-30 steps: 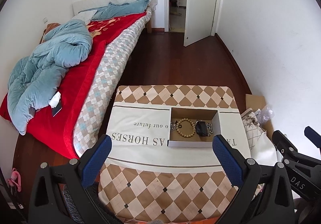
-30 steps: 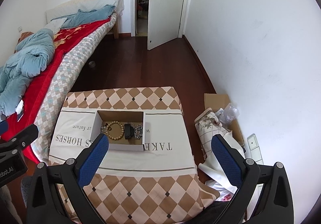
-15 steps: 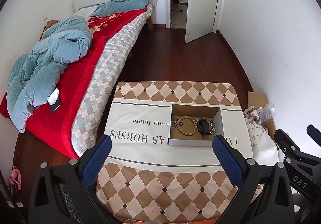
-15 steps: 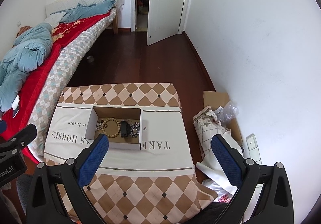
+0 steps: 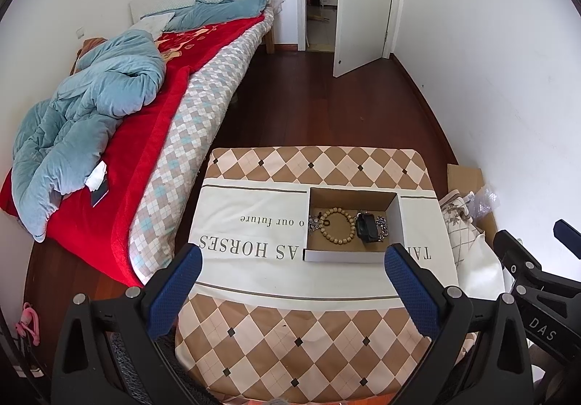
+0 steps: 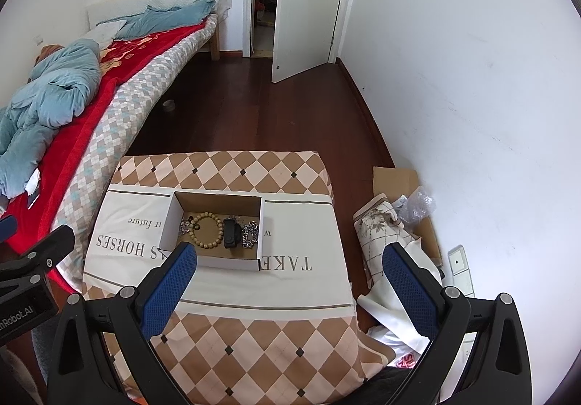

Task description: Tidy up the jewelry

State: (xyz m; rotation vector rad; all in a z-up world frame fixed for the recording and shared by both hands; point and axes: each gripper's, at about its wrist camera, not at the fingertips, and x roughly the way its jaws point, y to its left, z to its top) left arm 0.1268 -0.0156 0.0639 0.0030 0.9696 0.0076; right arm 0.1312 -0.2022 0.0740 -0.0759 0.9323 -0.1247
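Note:
An open cardboard box (image 5: 394, 223) (image 6: 169, 223) sits on the cloth-covered table (image 5: 254, 223) (image 6: 297, 270). Inside lie a wooden bead bracelet (image 5: 337, 225) (image 6: 207, 230), a black watch (image 5: 366, 231) (image 6: 231, 233), a silver chain (image 5: 383, 227) (image 6: 250, 234) and a small silver piece (image 5: 314, 222) (image 6: 184, 225). My left gripper (image 5: 292, 269) is open and empty, held high above the table's near side. My right gripper (image 6: 290, 267) is open and empty at a similar height. The right gripper also shows in the left wrist view (image 5: 537, 274).
A bed (image 5: 109, 136) with a red blanket and blue quilt runs along the left. Cardboard, a cushion and plastic wrap (image 6: 395, 223) lie on the floor right of the table. A white door (image 6: 308, 5) stands ajar at the back.
Both grippers have risen and drawn back a little; the table and box look slightly smaller and lower. The jewelry has not moved.

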